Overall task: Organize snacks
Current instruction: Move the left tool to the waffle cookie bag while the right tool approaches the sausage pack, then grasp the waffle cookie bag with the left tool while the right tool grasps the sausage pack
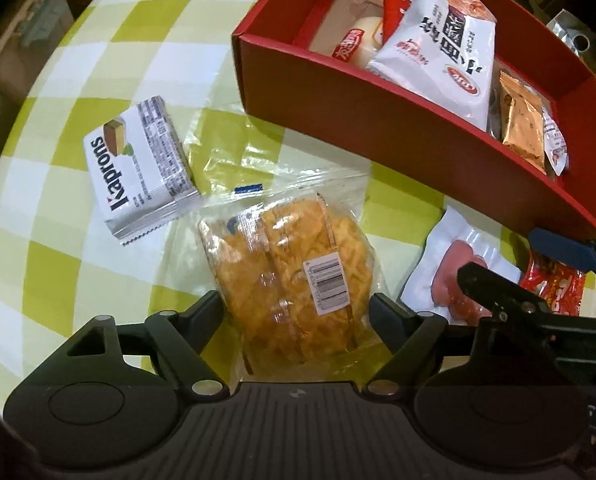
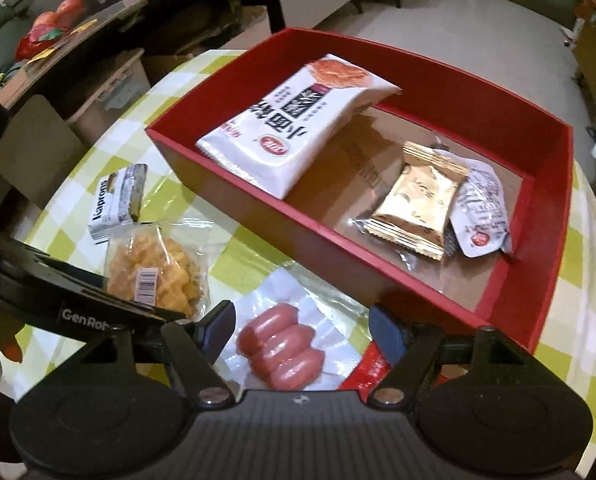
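Grippers are both spread wide, left gripper (image 1: 296, 312) straddling the clear-bagged yellow pastry (image 1: 294, 268) and right gripper (image 2: 301, 326) straddling the sausage pack (image 2: 282, 350) on the checked tablecloth (image 1: 58, 240) beside the red box (image 2: 546, 240); fingers should be closed on the product bulk, not loose film.

Readable print on two things
A white wafer packet (image 1: 138, 168) read "Kaprons"; the left tongs' arm (image 2: 94, 314) bore "GenRob", cut off.
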Demonstrator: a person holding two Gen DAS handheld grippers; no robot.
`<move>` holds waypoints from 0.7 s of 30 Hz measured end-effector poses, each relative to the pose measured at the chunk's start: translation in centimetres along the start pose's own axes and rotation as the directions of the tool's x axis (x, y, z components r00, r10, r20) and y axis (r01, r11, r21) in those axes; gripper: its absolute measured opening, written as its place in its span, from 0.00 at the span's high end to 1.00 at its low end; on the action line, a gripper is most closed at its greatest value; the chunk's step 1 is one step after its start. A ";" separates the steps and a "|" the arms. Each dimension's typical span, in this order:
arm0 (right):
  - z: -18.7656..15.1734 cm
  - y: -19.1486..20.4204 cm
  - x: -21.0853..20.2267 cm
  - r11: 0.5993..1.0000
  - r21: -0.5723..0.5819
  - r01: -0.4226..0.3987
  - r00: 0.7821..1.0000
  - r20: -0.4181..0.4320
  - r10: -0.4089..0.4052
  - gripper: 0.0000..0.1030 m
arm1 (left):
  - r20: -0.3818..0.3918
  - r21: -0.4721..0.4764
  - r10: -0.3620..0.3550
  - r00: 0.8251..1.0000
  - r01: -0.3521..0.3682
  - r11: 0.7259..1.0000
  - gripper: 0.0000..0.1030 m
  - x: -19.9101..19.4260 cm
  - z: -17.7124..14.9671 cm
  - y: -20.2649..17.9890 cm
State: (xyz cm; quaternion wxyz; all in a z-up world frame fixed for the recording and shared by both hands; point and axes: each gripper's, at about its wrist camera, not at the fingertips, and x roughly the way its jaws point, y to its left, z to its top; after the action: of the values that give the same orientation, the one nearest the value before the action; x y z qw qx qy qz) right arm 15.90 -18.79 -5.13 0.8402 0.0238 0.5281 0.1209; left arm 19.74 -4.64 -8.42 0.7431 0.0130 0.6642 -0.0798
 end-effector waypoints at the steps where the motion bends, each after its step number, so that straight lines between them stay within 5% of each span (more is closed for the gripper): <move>1: -0.1 0.1 0.1 1.000 0.001 -0.010 1.000 -0.004 0.010 0.20 | -0.004 -0.003 0.000 1.000 0.000 1.000 0.19 0.0 0.0 0.2; 7: -0.5 -0.2 1.4 0.997 0.071 -0.008 0.998 -0.062 0.012 0.20 | -0.012 -0.007 -0.002 1.000 0.002 1.000 0.19 0.2 0.2 1.8; 21: -2.4 3.0 1.9 0.996 -0.089 -0.003 0.992 -0.128 -0.009 0.17 | -0.025 0.001 0.008 1.000 -0.008 1.000 0.18 0.5 0.5 2.5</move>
State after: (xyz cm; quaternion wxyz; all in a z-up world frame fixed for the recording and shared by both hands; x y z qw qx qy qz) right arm 14.05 -15.65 -7.35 0.8050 -0.0223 0.5750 0.1445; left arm 20.66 -2.27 -9.07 0.7350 0.0170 0.6735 -0.0767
